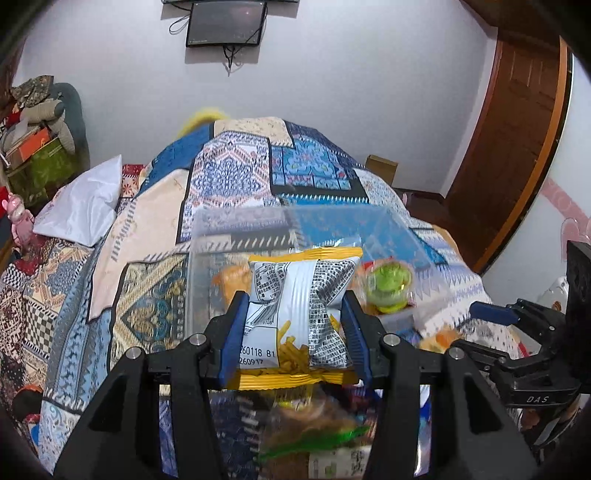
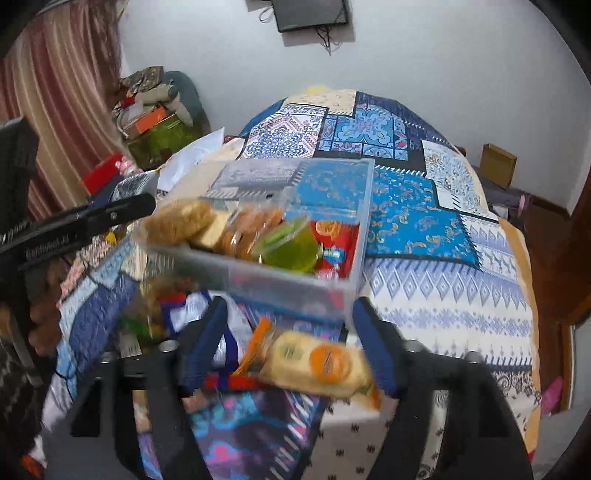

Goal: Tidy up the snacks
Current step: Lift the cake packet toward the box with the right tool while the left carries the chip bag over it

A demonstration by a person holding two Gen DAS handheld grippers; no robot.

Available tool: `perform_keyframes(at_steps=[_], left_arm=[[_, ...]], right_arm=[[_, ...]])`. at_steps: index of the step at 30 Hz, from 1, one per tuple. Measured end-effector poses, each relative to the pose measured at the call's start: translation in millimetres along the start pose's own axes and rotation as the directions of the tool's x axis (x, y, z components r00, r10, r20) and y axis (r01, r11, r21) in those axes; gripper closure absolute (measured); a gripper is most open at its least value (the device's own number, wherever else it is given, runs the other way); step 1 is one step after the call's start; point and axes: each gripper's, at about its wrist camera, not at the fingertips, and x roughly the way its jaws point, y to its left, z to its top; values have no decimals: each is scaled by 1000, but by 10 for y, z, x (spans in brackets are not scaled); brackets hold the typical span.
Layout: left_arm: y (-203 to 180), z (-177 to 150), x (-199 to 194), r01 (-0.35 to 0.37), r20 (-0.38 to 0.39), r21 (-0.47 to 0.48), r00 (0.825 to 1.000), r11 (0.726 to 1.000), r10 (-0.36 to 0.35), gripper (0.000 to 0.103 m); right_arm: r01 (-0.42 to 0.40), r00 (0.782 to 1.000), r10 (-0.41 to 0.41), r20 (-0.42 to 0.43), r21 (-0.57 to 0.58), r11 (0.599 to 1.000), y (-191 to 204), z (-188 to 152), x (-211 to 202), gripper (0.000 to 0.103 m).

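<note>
This is a bedroom in a home. A bed fills most of both views, covered by a patchwork quilt point(image 1: 236, 177) in blue, cream and white patterns, with a white pillow point(image 1: 79, 203) at its left edge. A dark flat screen point(image 1: 226, 23) hangs on the pale wall point(image 1: 369, 74) beyond the far edge of the bed, its cables dangling. A brown wooden door point(image 1: 517, 122) stands to the right. In the left corner, a pile of clothes, boxes and bags point(image 2: 155, 114) is heaped beside striped pink curtains point(image 2: 62, 85). A cardboard box point(image 2: 498, 164) sits past the bed's right edge.
</note>
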Motion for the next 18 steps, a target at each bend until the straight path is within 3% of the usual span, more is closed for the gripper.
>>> perform_keyframes(at_steps=[6,11,15,18], left_arm=[[45,-254,-67,-15,-37,9,999,1000,15,53],[128,-408,-99,-21,-60,-6,998,1000,21,53],[151,-467,-90,-31,-69,-7,997,999,31,53],[152,-465,-84,-26,-68,-10,997,1000,25,53]], right_arm=[[27,997,-29,-78,-18,999,-28,-229,72,34],[48,992,-37,-120,88,995,-230,-290,202,32],[52,993,-33,-117,158,986,-383,-254,289,13],[59,990,-37,-135,158,986,-430,-208,380,12]])
